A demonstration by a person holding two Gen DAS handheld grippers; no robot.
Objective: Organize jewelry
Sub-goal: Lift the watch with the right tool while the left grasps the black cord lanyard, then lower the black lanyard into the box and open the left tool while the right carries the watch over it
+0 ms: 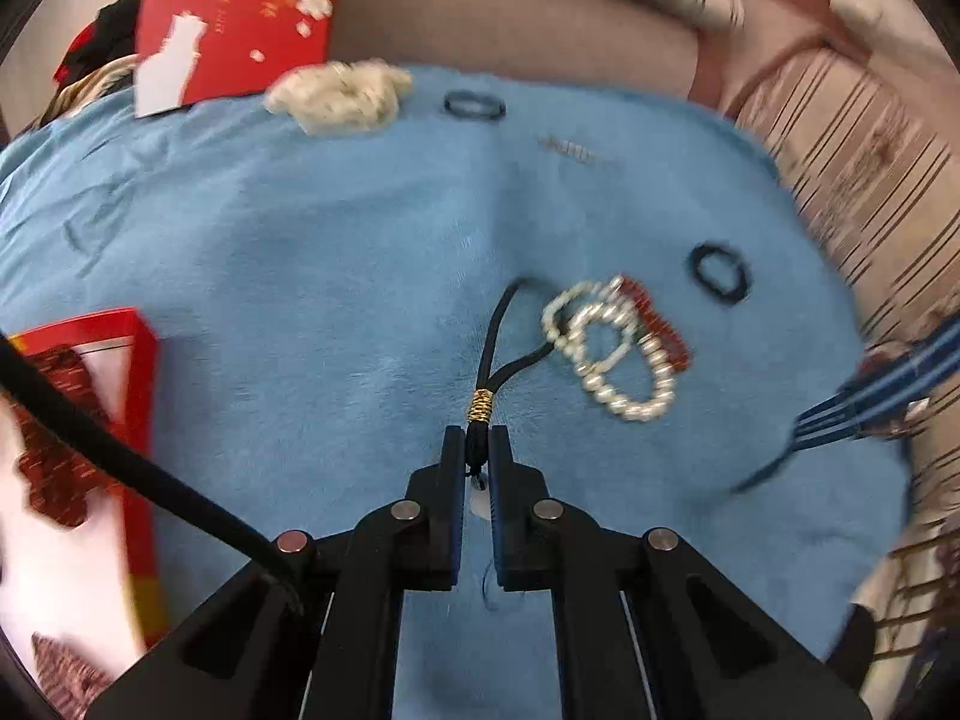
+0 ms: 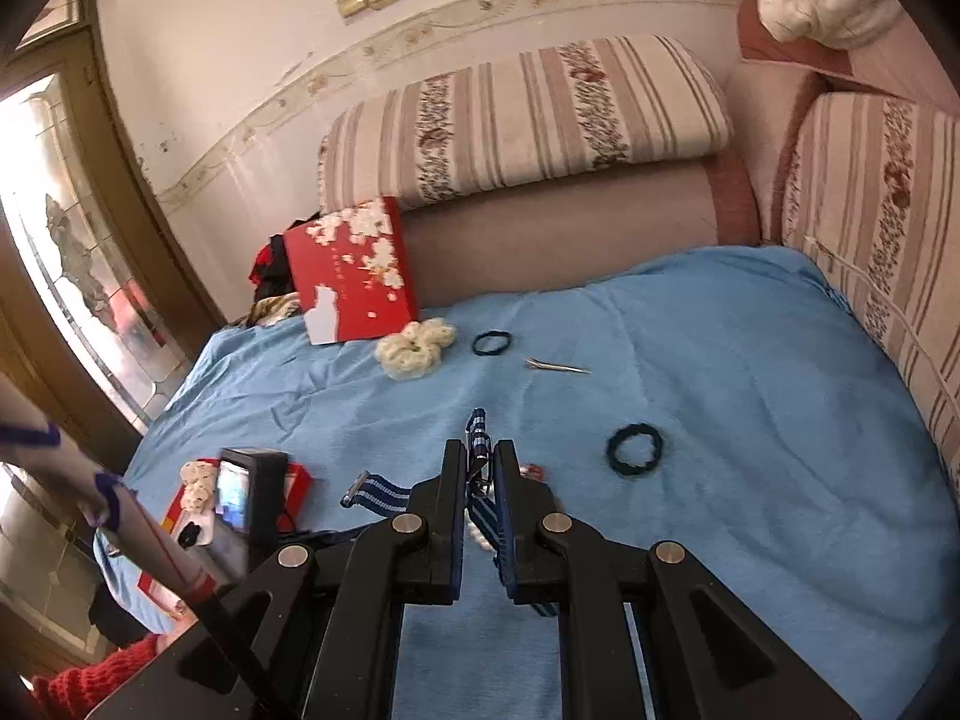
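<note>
The black cord necklace [image 1: 501, 348] is pinched at its knotted end by the left gripper [image 1: 477, 462], just beside the pearl bracelet [image 1: 606, 348] on the blue blanket [image 1: 300, 252]. The blue striped strap [image 2: 480, 438] is clamped between the jaws of the right gripper [image 2: 480, 468].

A black cord necklace [image 1: 501, 330] with a gold-wound collar is pinched at its knotted end, trailing over the blue bedspread [image 1: 300, 252] to a heap of pearl bracelets [image 1: 606, 348]. A blue-and-white striped strap [image 2: 480, 438] is clamped upright.

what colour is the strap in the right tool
Blue with white stripes, clearest in the right wrist view.
</note>
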